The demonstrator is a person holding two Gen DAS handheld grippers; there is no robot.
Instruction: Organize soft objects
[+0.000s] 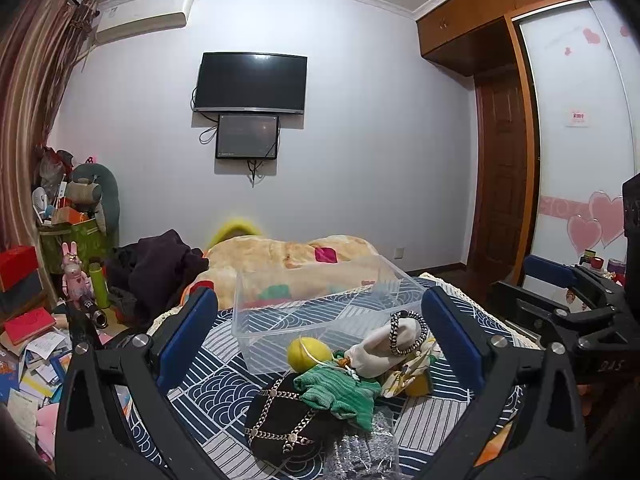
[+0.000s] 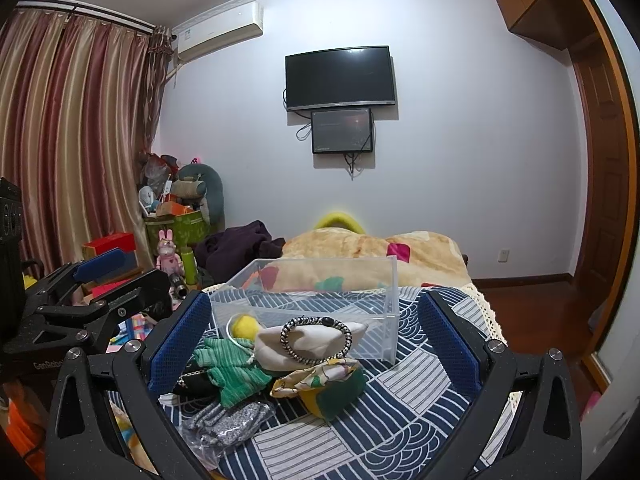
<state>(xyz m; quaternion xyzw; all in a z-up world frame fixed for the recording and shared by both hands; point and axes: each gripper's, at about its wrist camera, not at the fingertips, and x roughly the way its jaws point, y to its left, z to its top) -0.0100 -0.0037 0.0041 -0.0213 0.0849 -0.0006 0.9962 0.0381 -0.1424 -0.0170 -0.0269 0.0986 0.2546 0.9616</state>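
Soft cloth makes up the pile (image 2: pixel 256 364) heaped on the bed (image 2: pixel 416 384) just near of the clear bin (image 2: pixel 320 300). Light, limp handling is expected; bunched folds are best pinched. Both grippers (image 1: pixel 320 344) (image 2: pixel 316 344) are held open, empty.

You get even, cool indoor light, no hard shadows. Faint glare streak on wall TV (image 1: pixel 251 83). Strong fisheye bend at edges, dark vignette in corners. Yellow object (image 1: pixel 234 229) behind blanket (image 1: pixel 288 256) looks blurred, haloed. Centre sharp.
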